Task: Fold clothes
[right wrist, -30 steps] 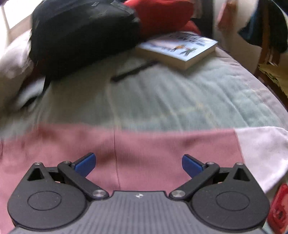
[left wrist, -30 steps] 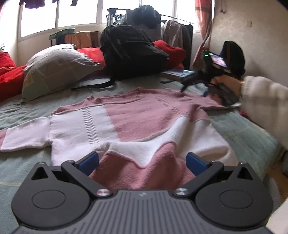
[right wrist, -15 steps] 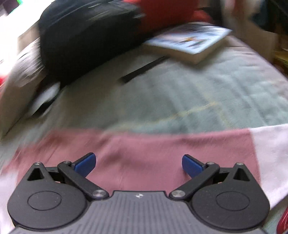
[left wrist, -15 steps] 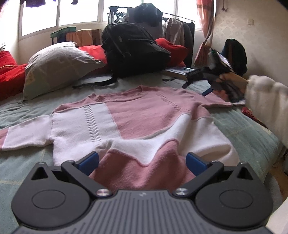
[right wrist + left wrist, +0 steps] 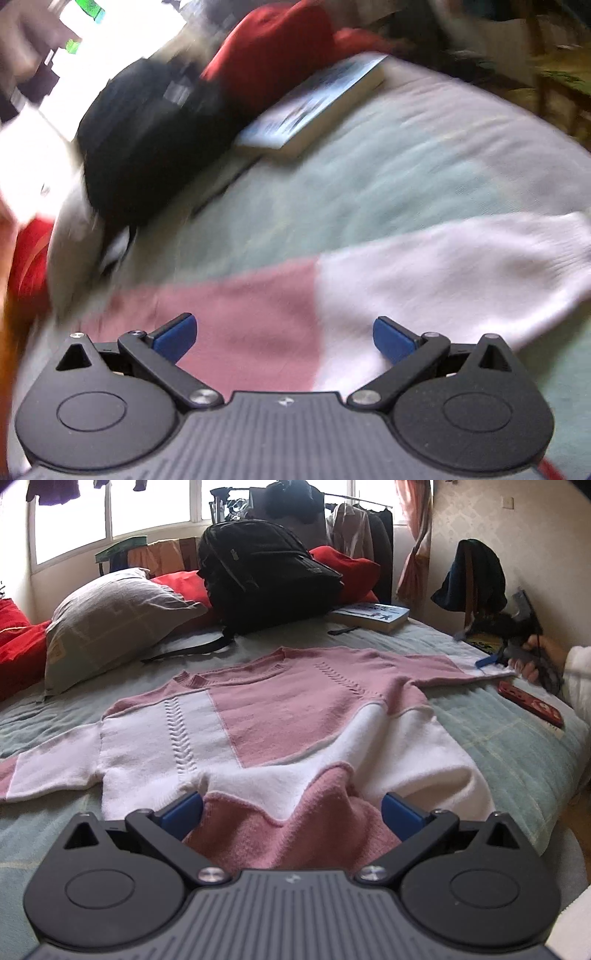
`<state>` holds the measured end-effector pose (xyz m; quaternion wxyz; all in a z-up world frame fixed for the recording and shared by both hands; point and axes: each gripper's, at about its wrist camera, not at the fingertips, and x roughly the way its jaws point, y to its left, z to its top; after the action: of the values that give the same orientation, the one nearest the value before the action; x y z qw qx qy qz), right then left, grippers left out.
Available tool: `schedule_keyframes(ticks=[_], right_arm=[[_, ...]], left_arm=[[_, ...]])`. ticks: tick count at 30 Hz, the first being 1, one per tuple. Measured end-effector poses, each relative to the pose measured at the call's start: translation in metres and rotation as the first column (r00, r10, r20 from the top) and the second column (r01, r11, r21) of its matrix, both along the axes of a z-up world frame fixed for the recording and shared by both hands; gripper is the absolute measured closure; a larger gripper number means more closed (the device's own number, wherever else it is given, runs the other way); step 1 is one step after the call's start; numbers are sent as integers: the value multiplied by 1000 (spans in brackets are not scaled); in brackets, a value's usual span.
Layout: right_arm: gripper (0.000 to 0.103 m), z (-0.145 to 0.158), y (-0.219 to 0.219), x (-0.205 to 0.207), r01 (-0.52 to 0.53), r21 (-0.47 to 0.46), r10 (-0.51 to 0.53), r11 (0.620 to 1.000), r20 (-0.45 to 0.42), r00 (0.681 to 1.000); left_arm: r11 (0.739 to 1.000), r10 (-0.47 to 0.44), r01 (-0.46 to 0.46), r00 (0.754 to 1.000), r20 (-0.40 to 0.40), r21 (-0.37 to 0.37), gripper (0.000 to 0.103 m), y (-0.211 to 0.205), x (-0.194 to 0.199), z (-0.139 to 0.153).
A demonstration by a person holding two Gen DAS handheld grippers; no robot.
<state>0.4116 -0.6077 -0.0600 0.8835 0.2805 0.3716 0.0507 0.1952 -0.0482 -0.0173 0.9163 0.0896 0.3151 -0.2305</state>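
- Left gripper (image 5: 291, 814): jaws spread wide, gripping nothing. It sits low at the near hem of the sweater (image 5: 273, 723), with the pink hem panel bunched up between the blue pads.
- Sweater: pink-and-white knit, laid flat, front up, on the green quilted bed (image 5: 517, 746). Neckline points toward the far side; both sleeves are stretched outward.
- Right gripper (image 5: 284, 338): jaws spread wide, gripping nothing. In the right wrist view it hovers over one sleeve (image 5: 424, 280), at the seam between the pink and white sections. That view is motion-blurred.
- In the left wrist view, the right gripper (image 5: 487, 661) appears at the sleeve's white cuff, held by a hand (image 5: 532, 664); whether a pad touches the cuff cannot be determined.
- Red flat object (image 5: 530, 703): lying on the bed just beside that cuff.
- Farther back: grey pillow (image 5: 110, 616), black backpack (image 5: 266, 579) and book (image 5: 373, 616), all on the bed beyond the neckline.
- Behind: red cushions (image 5: 343, 568) and a clothes rack (image 5: 354, 528) below the windows.
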Motion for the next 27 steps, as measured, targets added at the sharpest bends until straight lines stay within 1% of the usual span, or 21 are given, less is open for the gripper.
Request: schedule_keyframes(ticks=[2, 3, 6, 8, 10, 11, 13, 14, 15, 17, 18, 20, 22, 24, 27], right_arm=[[0, 9, -10, 0, 35, 21, -36, 999, 54, 998], [0, 8, -12, 2, 38, 29, -40, 999, 60, 997], [0, -7, -20, 14, 61, 14, -61, 998, 11, 998], [0, -19, -27, 14, 102, -58, -104, 993, -36, 994], [1, -25, -42, 6, 141, -82, -143, 987, -13, 990], [1, -24, -50, 2, 181, -75, -181, 981, -1, 983], [1, -21, -65, -8, 296, -69, -297, 953, 2, 955], [1, -17, -67, -12, 352, -90, -355, 931, -9, 935], [1, -14, -64, -13, 374, -108, -378, 921, -19, 926], [0, -6, -46, -12, 347, -148, -354, 926, -22, 935], [0, -1, -34, -12, 310, -152, -316, 939, -19, 948], [0, 8, -5, -15, 205, -113, -208, 972, -14, 978], [0, 20, 35, -19, 102, -114, -102, 988, 0, 995], [0, 32, 80, -23, -14, -143, 17, 990, 15, 1000], [0, 28, 126, -39, -123, -152, 123, 981, -8, 992]], left_arm=[[1000, 9, -9, 1000, 1, 11, 1, -1, 3, 1], [1000, 12, -12, 1000, 1, 17, 1, -2, 3, 2], [999, 12, -12, 1000, 1, 30, 1, -6, 5, 2], [999, 10, -10, 1000, -2, 43, 1, -8, 6, 1], [998, 8, -8, 1000, -2, 56, 1, -10, 7, 0], [998, 6, -6, 1000, -2, 61, 1, -11, 7, 0], [998, 5, -5, 1000, 0, 65, 1, -11, 7, 0], [998, 3, -3, 1000, 0, 67, 1, -11, 7, 0], [998, 1, -1, 1000, -1, 69, 1, -11, 7, 0], [997, -3, 3, 1000, -2, 74, 1, -10, 6, 0], [997, -6, 6, 1000, -1, 78, 1, -9, 4, 0], [996, -13, 13, 1000, 0, 86, 1, -6, 1, 2], [997, -21, 21, 1000, 0, 81, 1, 0, -4, 6], [997, -26, 26, 1000, 5, 71, 1, 8, -9, 11], [999, -33, 33, 999, 9, 36, 1, 23, -14, 23]])
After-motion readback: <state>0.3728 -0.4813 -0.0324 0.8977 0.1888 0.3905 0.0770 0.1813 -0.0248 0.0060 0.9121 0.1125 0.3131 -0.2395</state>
